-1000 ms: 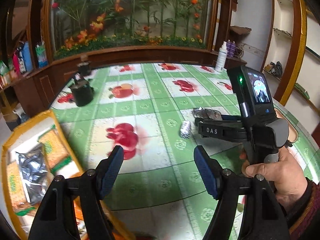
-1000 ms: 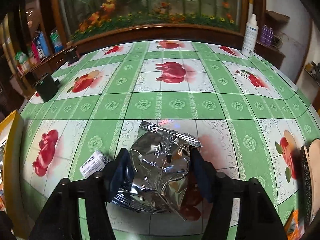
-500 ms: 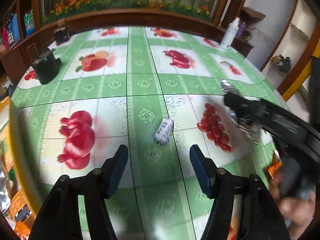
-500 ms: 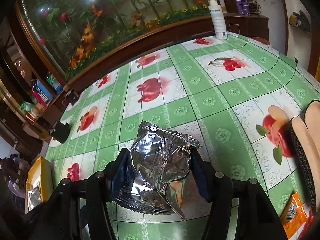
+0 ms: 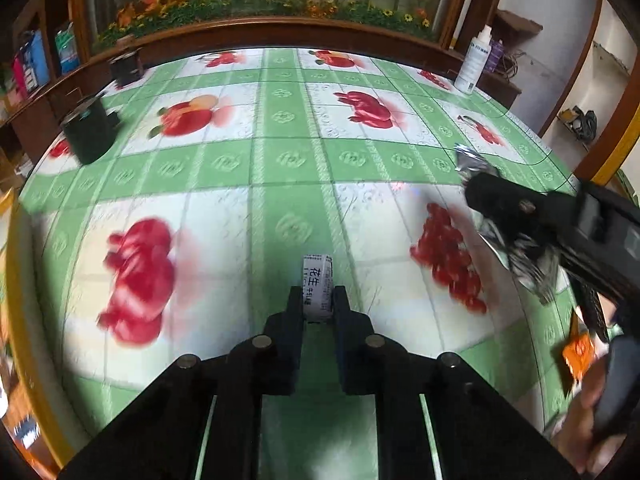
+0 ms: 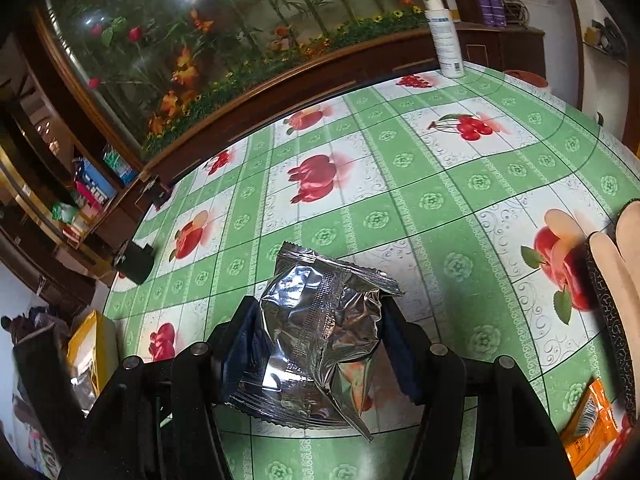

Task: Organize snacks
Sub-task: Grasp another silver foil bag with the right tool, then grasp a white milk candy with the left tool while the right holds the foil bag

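A tabletop [image 5: 288, 160] under a green checked cloth printed with red fruit fills both views, its far edge meeting a dark wooden ledge backed by a glass panel of flowers [image 6: 224, 40]. At the near left, beyond the tabletop's edge, a yellow box [image 6: 86, 344] sits with a silver packet showing inside it. A dark cylindrical container [image 5: 90, 132] stands at the far left of the cloth, and a white spray bottle [image 5: 474, 64] stands at the far right corner.

The right tongs [image 6: 320, 344] are clamped on a crumpled silver foil snack bag [image 6: 320, 336], their pads pressing its two sides and the bag raised above the cloth; in the left view the same bag [image 5: 520, 256] shows at the right, with a hand [image 5: 580, 436] blurred at the near right. An orange snack packet [image 6: 592, 428] lies at the near right edge of the cloth, beside a patterned dark-edged object I cannot identify.

The left tongs [image 5: 318, 308] have just been closing and now pinch a small white wrapped candy [image 5: 317, 288] with black printed characters, which lies near the middle of the cloth on the near side, its far end sticking out past the pads
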The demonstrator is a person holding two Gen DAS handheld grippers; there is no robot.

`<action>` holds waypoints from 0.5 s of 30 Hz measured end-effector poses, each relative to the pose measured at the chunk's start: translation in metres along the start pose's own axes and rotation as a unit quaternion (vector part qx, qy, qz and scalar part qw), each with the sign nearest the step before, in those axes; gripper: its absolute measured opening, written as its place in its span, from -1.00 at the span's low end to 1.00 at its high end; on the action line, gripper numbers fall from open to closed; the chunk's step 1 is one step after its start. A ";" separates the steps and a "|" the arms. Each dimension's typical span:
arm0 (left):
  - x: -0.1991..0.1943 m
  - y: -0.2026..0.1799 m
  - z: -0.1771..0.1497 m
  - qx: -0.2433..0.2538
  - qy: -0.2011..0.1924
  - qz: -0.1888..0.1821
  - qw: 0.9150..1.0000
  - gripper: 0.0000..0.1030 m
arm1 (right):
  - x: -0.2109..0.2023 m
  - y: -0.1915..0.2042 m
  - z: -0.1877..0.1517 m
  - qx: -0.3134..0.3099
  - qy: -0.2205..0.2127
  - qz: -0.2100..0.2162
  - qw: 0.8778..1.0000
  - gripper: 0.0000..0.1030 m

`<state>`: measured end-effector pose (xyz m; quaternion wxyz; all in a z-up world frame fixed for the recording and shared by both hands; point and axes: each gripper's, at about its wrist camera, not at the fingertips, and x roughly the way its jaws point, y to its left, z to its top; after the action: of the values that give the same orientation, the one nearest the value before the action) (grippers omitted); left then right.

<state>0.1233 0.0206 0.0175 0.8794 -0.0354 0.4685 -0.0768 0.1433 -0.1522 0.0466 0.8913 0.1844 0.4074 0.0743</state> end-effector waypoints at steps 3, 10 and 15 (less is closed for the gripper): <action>-0.011 0.011 -0.017 -0.013 -0.008 0.008 1.000 -0.75 | 0.008 0.011 -0.008 -0.018 0.023 0.013 0.999 0.27; -0.016 0.012 -0.029 0.003 -0.021 0.021 1.000 -0.75 | 0.024 0.047 -0.036 -0.099 0.065 0.004 0.993 0.27; -0.016 0.017 -0.028 0.004 -0.028 0.018 0.999 -0.75 | 0.036 0.054 -0.045 -0.137 0.074 -0.034 0.987 0.27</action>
<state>0.0928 0.0405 0.0124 0.8938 -0.0258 0.4435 -0.0619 0.1341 -0.0799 0.0155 0.8776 0.0412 0.4641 0.1126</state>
